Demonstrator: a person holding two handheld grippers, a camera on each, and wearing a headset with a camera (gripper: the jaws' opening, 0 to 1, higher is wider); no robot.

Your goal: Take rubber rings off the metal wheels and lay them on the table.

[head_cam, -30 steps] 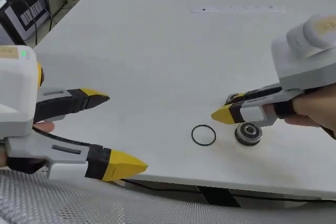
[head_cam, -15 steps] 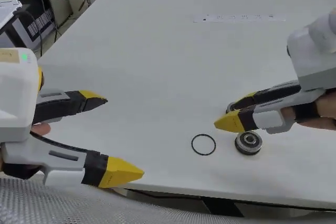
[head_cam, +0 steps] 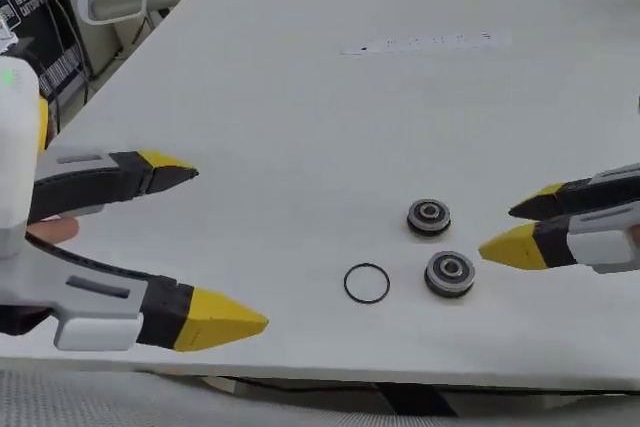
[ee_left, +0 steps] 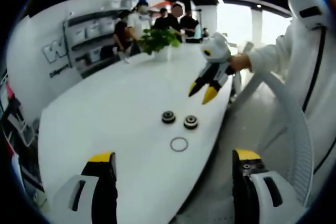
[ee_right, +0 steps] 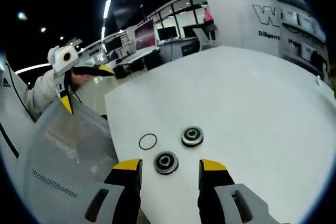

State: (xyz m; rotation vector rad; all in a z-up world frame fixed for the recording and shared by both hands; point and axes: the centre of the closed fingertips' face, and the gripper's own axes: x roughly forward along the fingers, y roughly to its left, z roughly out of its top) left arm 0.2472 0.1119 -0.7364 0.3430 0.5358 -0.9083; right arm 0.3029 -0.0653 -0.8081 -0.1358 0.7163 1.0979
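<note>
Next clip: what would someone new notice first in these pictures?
A farther round metal wheel and a nearer round metal wheel sit by the front edge of the white table, with a thin black rubber ring lying flat left of the nearer one. The yellow-tipped left gripper stands wide open at the left; the yellow-tipped right gripper, open, points at the wheels from the right.

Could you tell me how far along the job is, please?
Done: one rubber ring lies loose on the table. In hand: nothing; the left gripper and right gripper are open and empty. Left: the near wheel and far wheel both show dark rims, so rings may remain.
</note>
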